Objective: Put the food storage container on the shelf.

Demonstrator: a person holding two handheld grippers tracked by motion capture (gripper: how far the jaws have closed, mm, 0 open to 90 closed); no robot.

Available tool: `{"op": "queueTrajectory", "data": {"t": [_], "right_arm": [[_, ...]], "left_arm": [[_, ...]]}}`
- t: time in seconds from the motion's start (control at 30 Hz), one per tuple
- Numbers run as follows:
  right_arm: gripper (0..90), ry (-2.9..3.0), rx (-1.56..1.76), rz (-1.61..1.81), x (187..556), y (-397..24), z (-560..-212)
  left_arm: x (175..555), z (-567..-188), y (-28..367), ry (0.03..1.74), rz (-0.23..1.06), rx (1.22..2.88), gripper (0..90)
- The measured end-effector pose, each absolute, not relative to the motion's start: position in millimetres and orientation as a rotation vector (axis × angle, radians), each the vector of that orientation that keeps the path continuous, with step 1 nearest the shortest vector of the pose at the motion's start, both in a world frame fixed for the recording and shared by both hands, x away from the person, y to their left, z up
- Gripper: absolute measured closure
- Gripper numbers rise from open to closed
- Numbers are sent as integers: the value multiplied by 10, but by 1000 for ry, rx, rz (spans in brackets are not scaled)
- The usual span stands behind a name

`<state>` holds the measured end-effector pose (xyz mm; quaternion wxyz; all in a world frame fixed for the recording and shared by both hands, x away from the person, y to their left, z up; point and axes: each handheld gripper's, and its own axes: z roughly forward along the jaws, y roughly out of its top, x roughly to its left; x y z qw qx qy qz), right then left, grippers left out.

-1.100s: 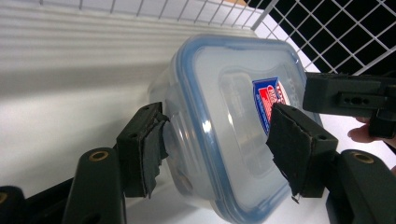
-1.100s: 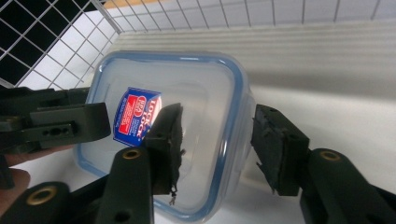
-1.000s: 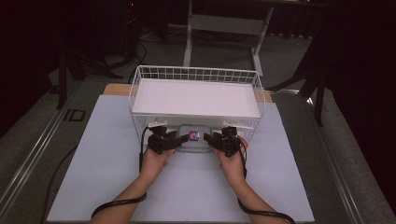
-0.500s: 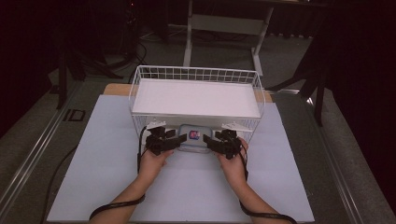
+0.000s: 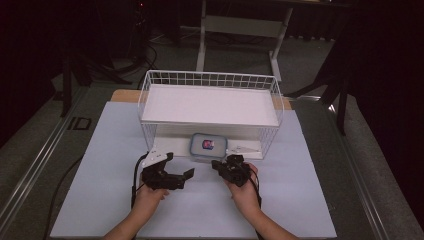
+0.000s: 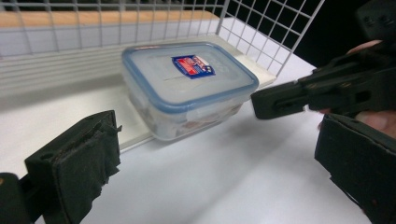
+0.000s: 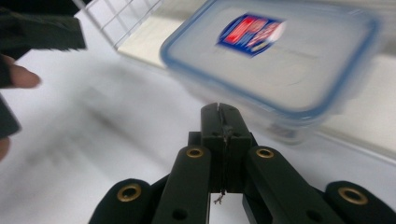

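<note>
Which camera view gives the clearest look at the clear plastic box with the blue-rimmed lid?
The left gripper view: the clear plastic box with the blue-rimmed lid sits sharp and whole, red-and-blue label readable as a patch, on the rack's lower shelf. The right gripper view shows it close but blurred and cropped. The high view shows it small, from above.

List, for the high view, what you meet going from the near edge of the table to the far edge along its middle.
The person's left gripper and right gripper, about level with each other → the blue-rimmed lidded container under the shelf → the white wire shelf rack → the metal stand on the floor beyond the table.
</note>
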<state>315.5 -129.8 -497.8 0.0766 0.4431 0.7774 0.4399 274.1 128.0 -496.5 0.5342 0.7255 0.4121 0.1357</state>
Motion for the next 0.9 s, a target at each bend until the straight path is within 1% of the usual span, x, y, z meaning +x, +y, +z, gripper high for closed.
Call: {"op": "queueTrajectory", "data": {"t": [0.1, 0.23, 0.73, 0.9], "right_arm": [[900, 2354, 1295, 1279, 3162, -1218, -5035], [900, 2357, 1299, 1246, 3229, -1161, -5094], [899, 2314, 1337, 1239, 3455, -1021, -5139], [899, 2303, 1337, 1226, 3510, -981, -5135]], "left_arm": [[2656, -5037, 1301, 975, 331, 1741, 10], [2661, -5112, 1319, 993, 321, 1744, 10], [2705, -5140, 1358, 1007, 352, 1727, 10], [2711, -5138, 1375, 1007, 341, 1716, 10]]}}
